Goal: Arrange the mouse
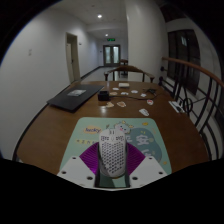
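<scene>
A white perforated mouse (pixel 111 150) stands between my gripper's two fingers, above a pale green mouse mat (pixel 108 135) on the brown table (pixel 50 125). My gripper (pixel 111 160) has its purple pads (pixel 88 160) pressed against both sides of the mouse. The mouse points forward along the fingers, over the near part of the mat. Its underside is hidden, so I cannot tell whether it touches the mat.
A closed dark laptop (pixel 74 96) lies beyond the mat to the left. Several small items and papers (pixel 125 95) are scattered on the far half of the table. Chairs (pixel 183 104) stand at the right side. A doorway (pixel 109 52) is far ahead.
</scene>
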Tool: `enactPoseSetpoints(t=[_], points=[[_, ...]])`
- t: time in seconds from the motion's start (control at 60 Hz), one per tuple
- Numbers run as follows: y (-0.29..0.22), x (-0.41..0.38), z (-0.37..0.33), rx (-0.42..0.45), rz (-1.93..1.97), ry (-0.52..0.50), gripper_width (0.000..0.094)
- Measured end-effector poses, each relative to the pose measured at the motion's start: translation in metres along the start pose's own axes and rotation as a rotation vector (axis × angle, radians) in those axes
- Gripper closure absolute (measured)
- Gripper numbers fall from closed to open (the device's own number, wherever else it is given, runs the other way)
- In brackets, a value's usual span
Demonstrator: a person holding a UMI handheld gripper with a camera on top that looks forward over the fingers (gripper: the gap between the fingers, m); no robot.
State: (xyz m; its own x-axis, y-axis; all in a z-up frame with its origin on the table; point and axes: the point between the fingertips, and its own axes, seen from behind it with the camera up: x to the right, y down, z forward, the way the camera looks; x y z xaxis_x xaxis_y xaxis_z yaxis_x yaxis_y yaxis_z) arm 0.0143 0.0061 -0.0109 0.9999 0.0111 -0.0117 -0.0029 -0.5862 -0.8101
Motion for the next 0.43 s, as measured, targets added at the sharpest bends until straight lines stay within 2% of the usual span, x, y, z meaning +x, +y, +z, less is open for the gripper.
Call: enactPoseSetpoints(t=[0.017, 0.183, 0.2, 0.233, 0.25, 0.317, 0.433], points=[[0.001, 0.001, 0.0, -0.007, -0.009, 0.004, 0.06], [0.006, 0.002, -0.008, -0.05, -0.095, -0.036, 0.0284], [0.007, 0.003, -0.012, -0.054, -0.099, -0.041, 0.0242], [0.008, 0.006, -0.021, -0.054, -0.1, -0.048, 0.0091], [0.007, 0.007, -0.026, -0.047, -0.099, -0.052, 0.0056], [0.007, 0.017, -0.049, -0.018, -0.094, -0.066, 0.0094], [0.02, 0.039, -0.089, -0.005, -0.063, -0.083, 0.0085]])
